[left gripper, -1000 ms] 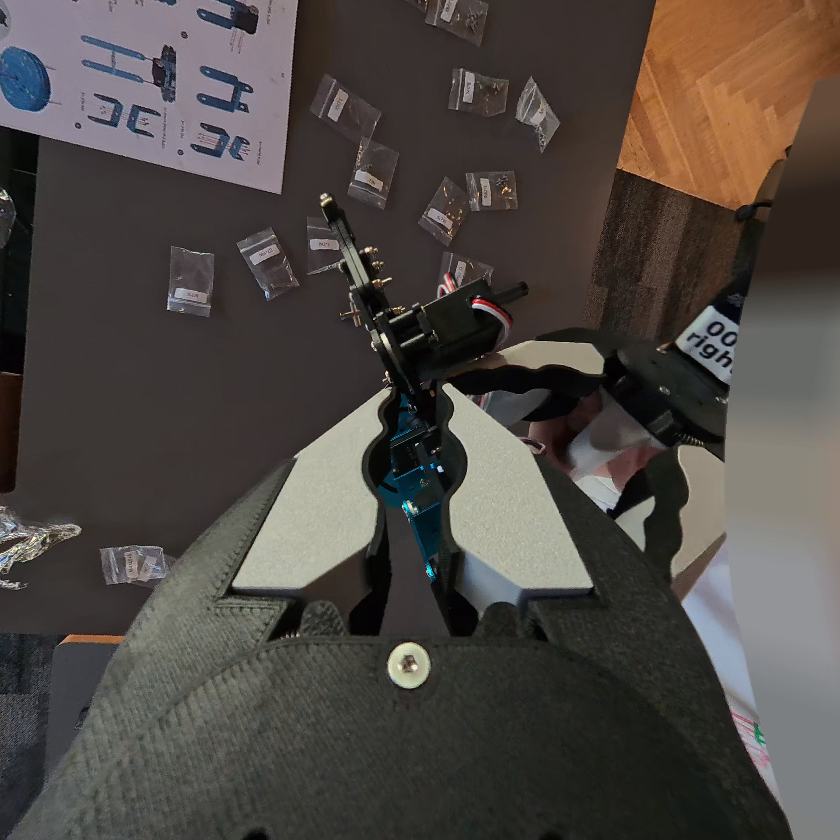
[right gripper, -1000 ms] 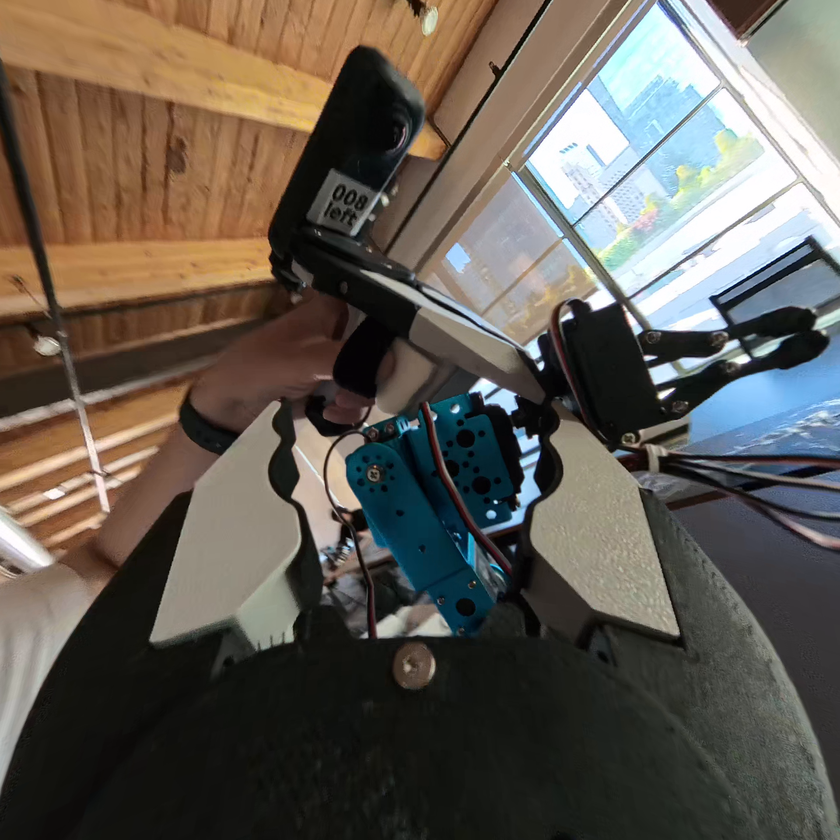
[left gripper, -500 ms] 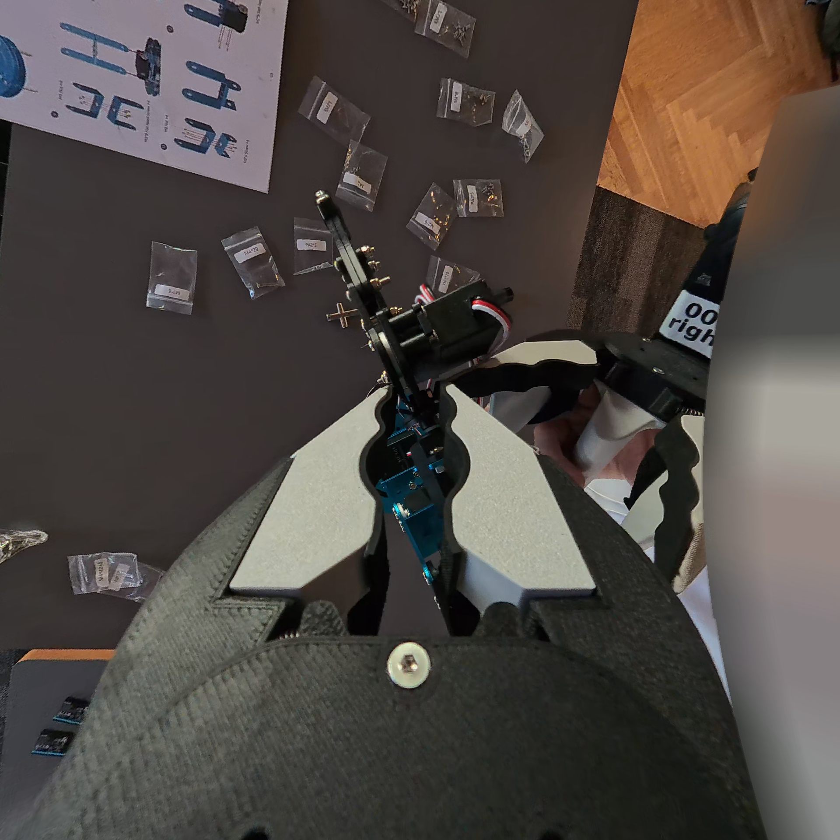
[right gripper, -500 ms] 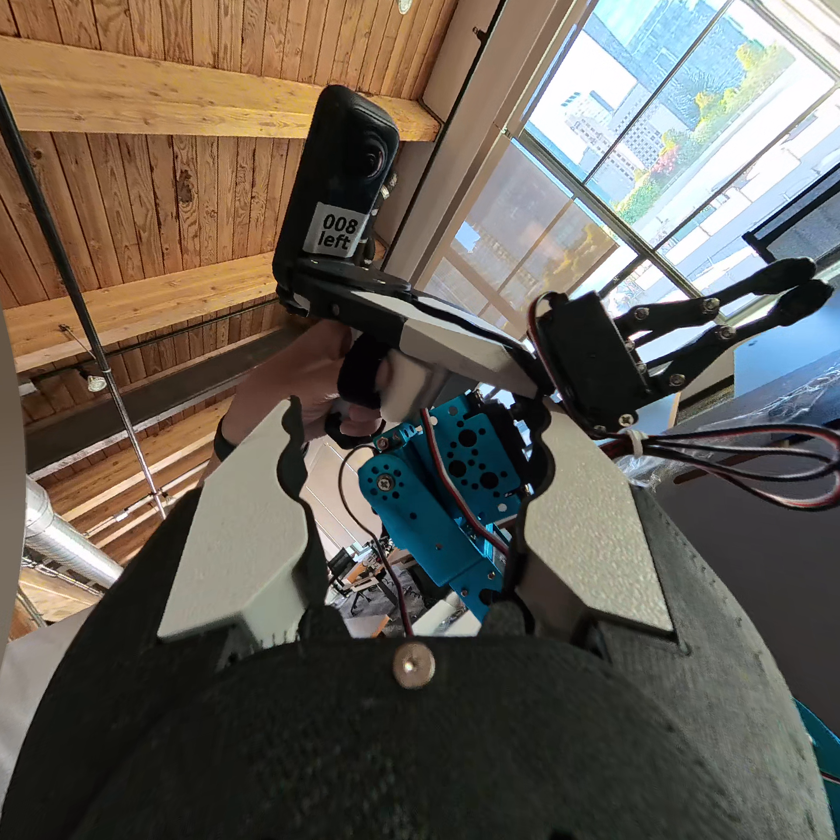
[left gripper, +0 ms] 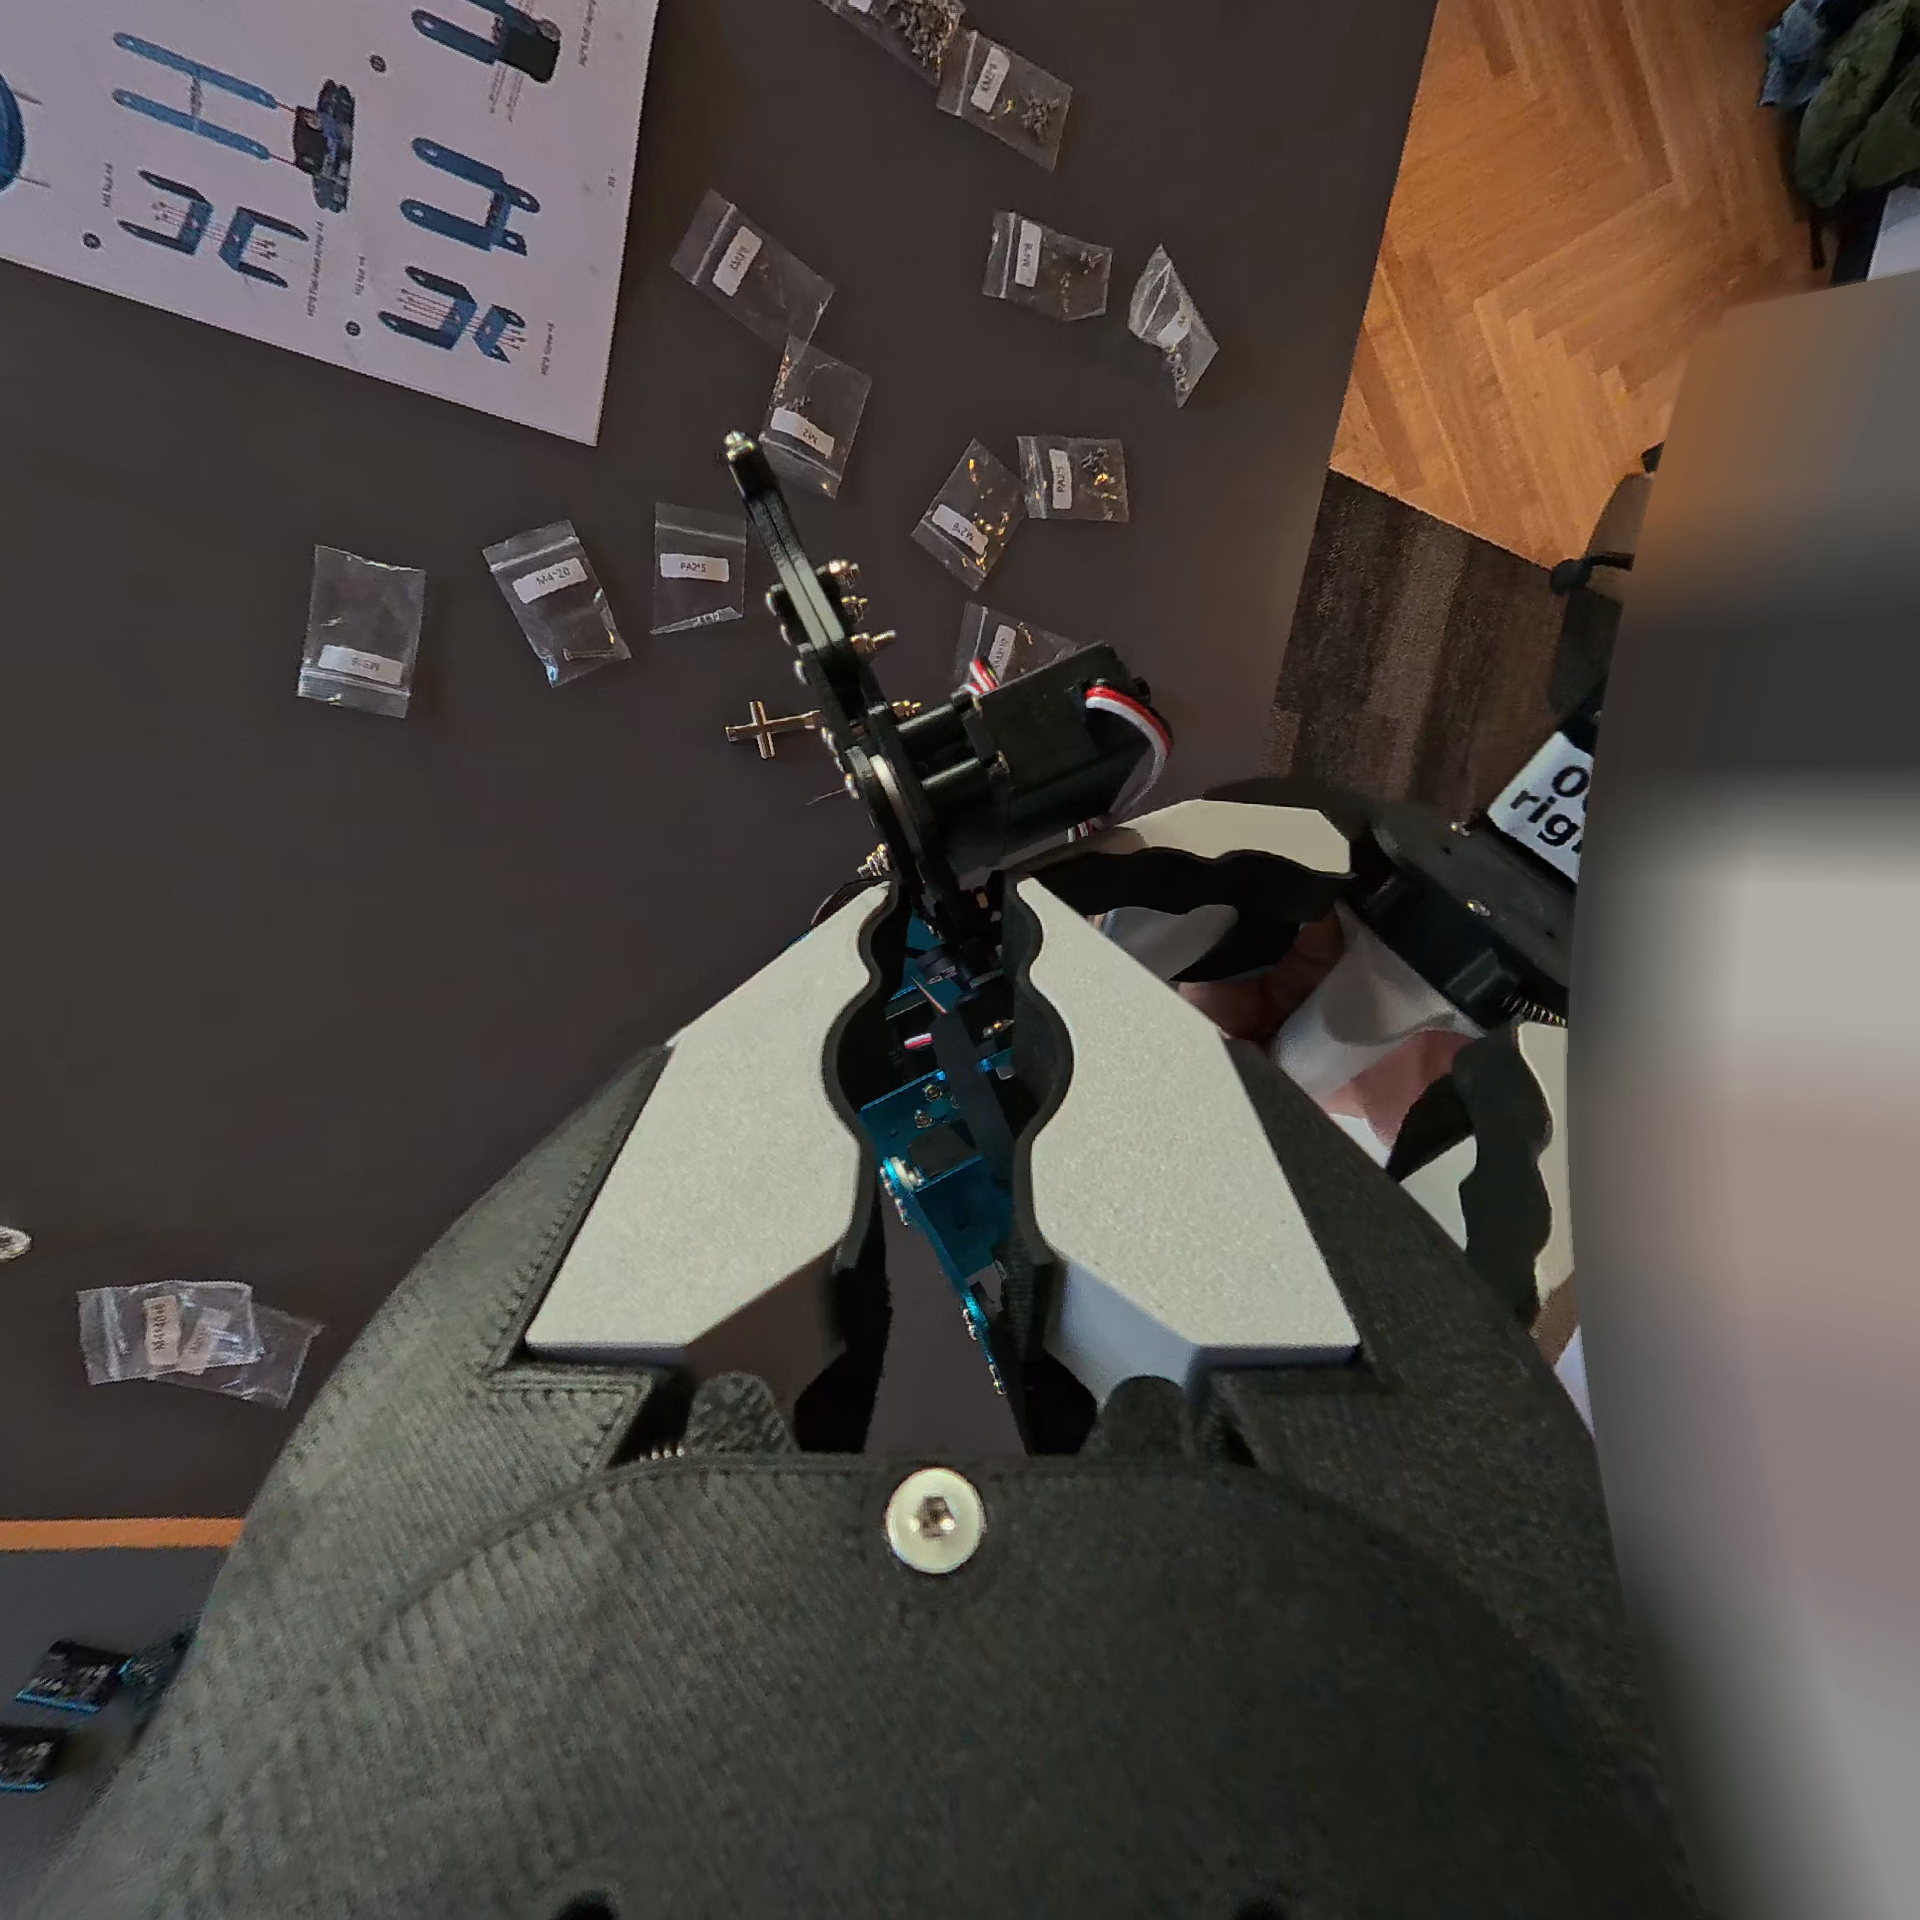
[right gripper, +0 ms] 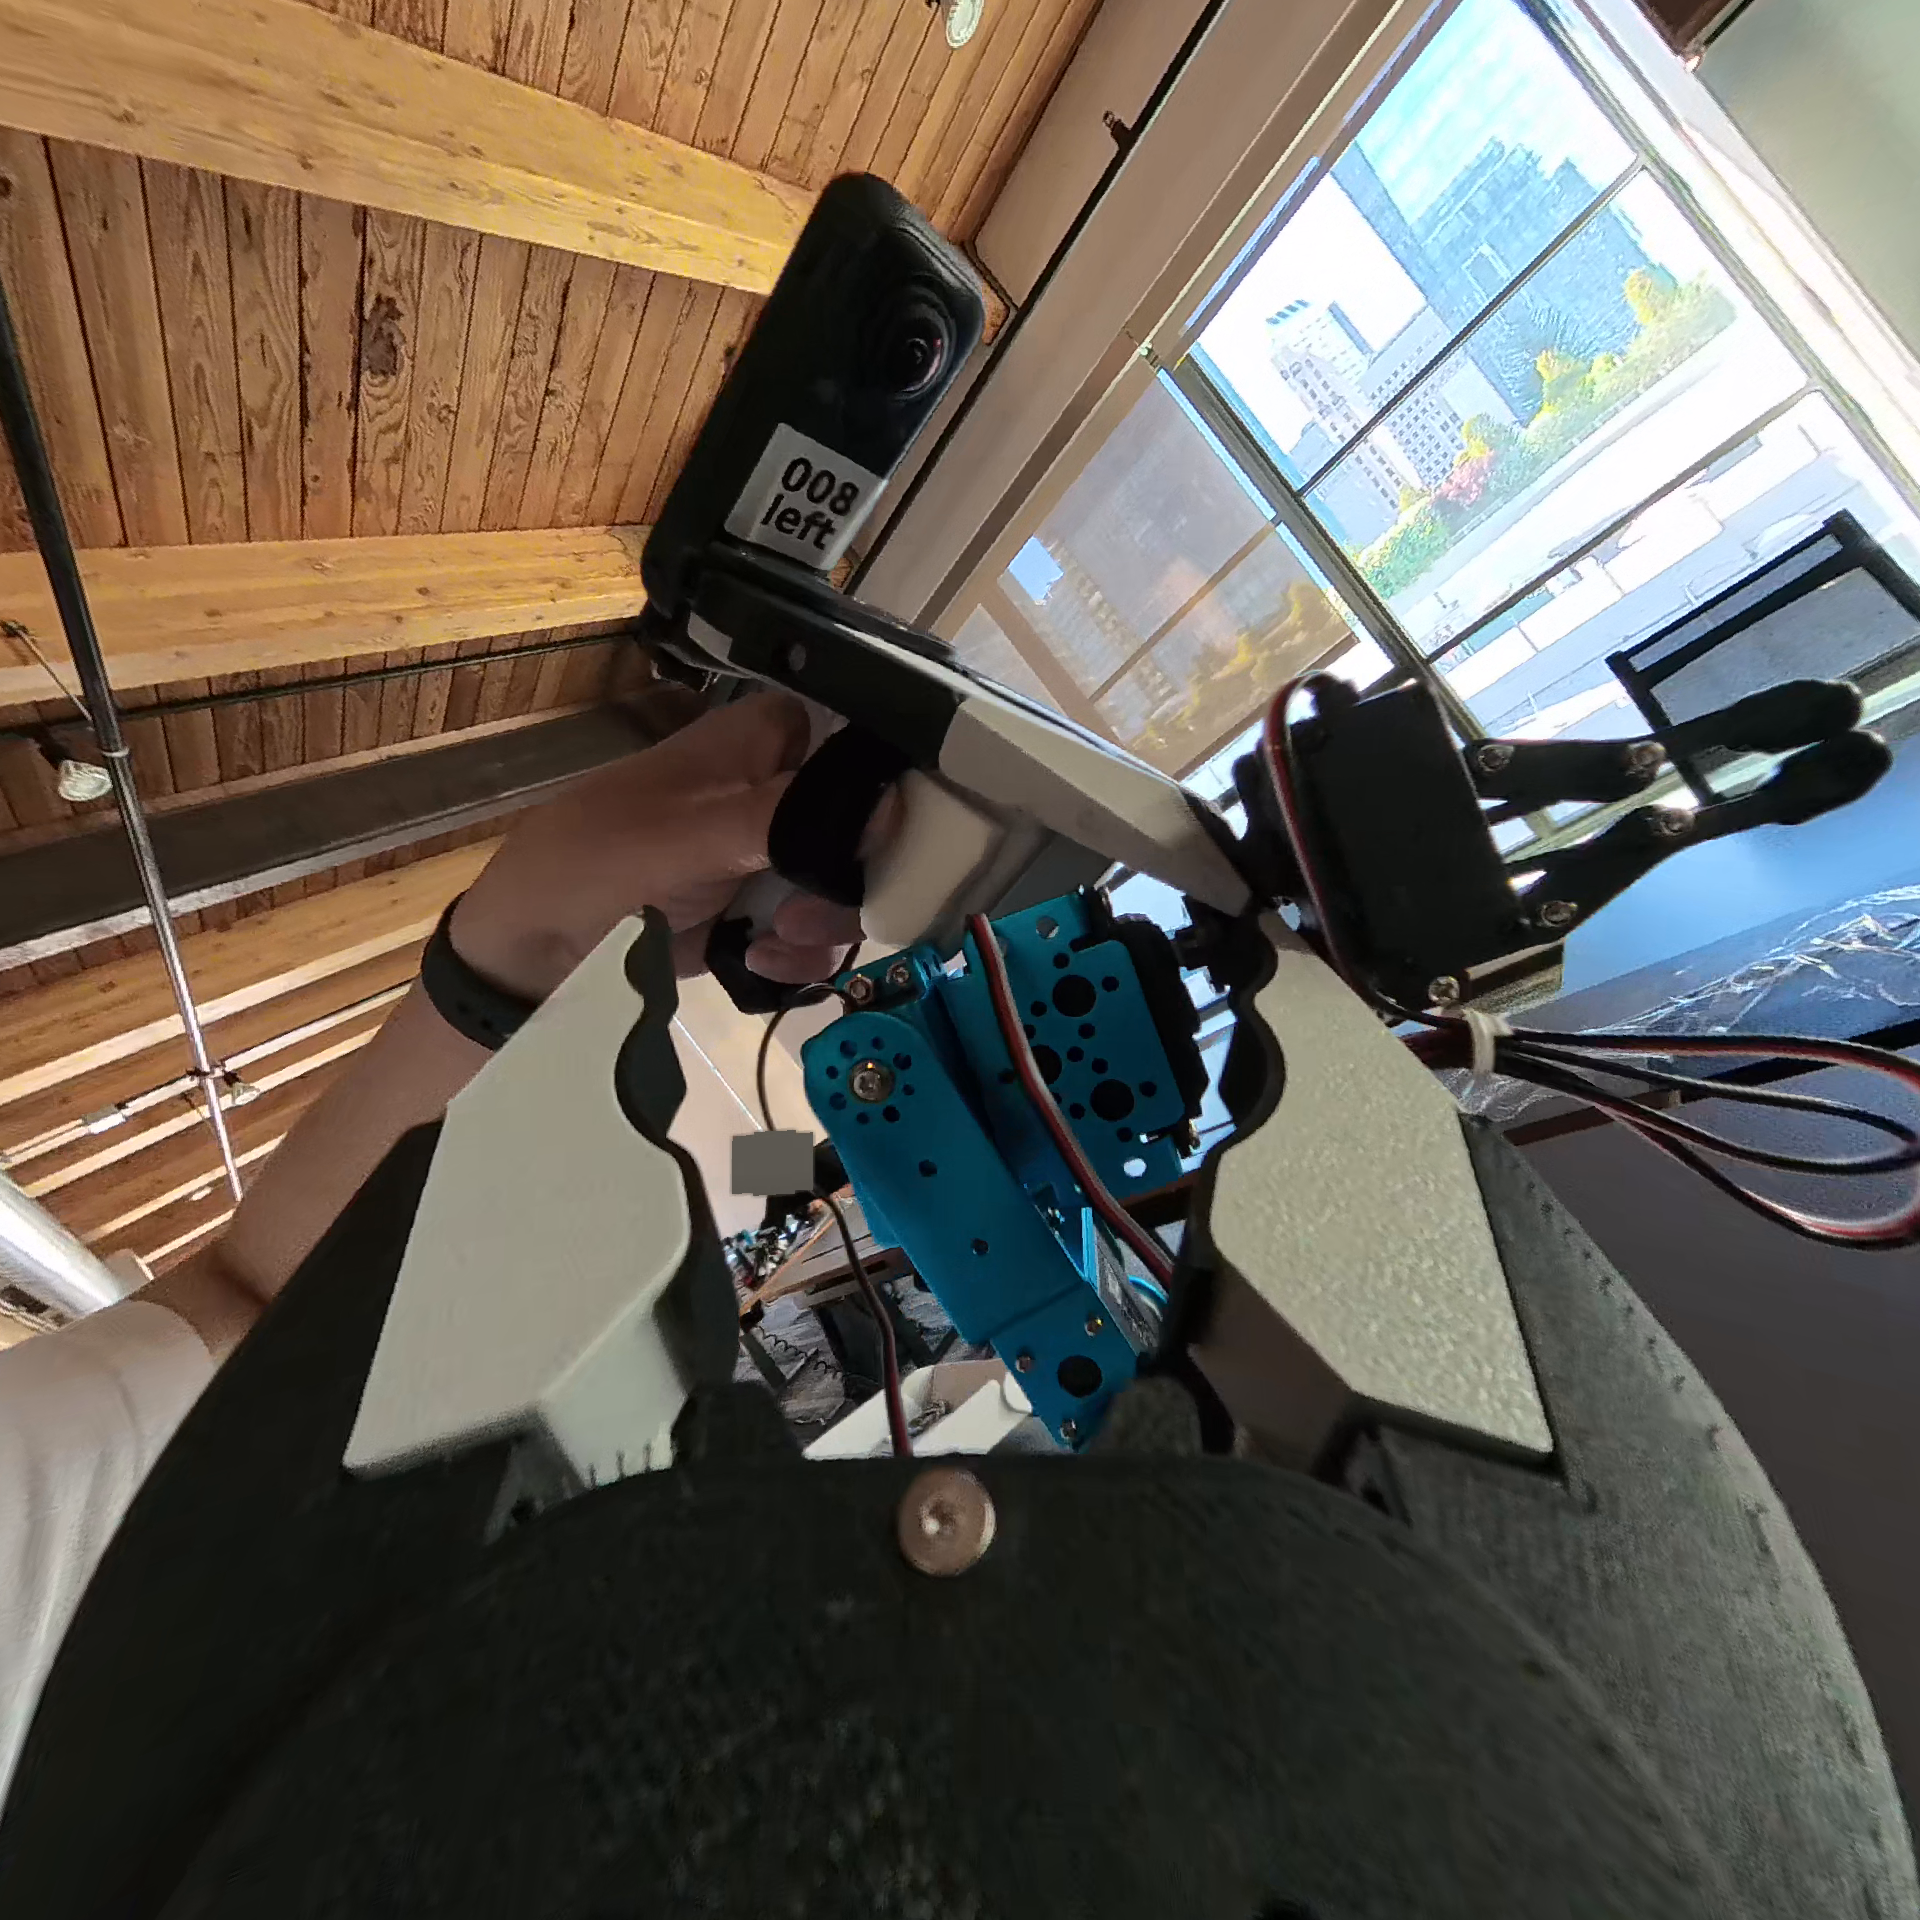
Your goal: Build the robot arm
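My left gripper (left gripper: 948,914) is shut on a small robot arm made of blue metal brackets (left gripper: 945,1174), held above the dark table (left gripper: 312,935). A black servo (left gripper: 1039,748) and a black claw (left gripper: 821,623) stick out past my fingertips. My right gripper (right gripper: 948,940) is open. The blue brackets (right gripper: 997,1174) sit between its fingers, against the right finger (right gripper: 1340,1174) and apart from the left one. In that view the left gripper (right gripper: 1039,769) comes in from above, held by a hand (right gripper: 644,831). The servo (right gripper: 1392,831) and claw (right gripper: 1714,758) point right. Red, white and black wires (right gripper: 1662,1122) trail off.
On the table lie a printed instruction sheet (left gripper: 312,156), several small clear bags of screws (left gripper: 551,603) and a small cross-shaped metal tool (left gripper: 764,727). Small blue boards (left gripper: 62,1683) lie at the lower left. Wooden floor (left gripper: 1558,260) lies past the table's right edge. The servo (right gripper: 1392,831) is about 4 cm from both grippers' fingertips.
Both grippers and the robot arm drifted slightly together. The right wrist view tilted up and back. The left stays shut on the brackets and the right stays open.
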Demonstrator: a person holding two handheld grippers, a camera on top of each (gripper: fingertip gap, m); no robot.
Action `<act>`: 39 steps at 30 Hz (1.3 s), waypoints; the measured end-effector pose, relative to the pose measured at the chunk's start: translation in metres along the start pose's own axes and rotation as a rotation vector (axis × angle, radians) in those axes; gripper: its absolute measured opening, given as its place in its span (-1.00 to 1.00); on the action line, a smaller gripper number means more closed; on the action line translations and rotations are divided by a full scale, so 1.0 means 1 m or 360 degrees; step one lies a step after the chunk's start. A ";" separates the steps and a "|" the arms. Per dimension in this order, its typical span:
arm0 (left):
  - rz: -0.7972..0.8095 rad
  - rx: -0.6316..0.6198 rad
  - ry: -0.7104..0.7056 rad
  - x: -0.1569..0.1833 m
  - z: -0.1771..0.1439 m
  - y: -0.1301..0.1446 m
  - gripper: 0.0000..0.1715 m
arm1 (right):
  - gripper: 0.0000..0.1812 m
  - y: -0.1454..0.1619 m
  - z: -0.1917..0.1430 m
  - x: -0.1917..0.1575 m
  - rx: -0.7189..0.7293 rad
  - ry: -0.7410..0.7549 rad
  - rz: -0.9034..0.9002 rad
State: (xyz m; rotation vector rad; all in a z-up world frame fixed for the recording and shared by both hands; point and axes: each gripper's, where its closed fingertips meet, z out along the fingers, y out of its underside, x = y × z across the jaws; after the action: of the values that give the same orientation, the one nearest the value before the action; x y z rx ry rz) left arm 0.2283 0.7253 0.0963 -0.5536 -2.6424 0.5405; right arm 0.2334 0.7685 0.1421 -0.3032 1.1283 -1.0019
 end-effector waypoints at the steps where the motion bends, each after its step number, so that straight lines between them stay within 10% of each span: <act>1: -0.0015 0.0006 0.0015 0.000 0.000 0.000 -0.80 | 0.16 0.000 0.000 0.000 0.0001 0.0001 -0.0004; 39: -0.0010 0.0053 0.0077 -0.005 -0.005 -0.002 -0.76 | 0.17 0.000 0.002 -0.002 -0.0046 0.0003 -0.0030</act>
State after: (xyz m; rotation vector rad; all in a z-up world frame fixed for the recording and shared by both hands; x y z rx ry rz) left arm 0.2337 0.7225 0.0999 -0.5411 -2.5841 0.5613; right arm 0.2345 0.7696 0.1441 -0.3364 1.1441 -1.0032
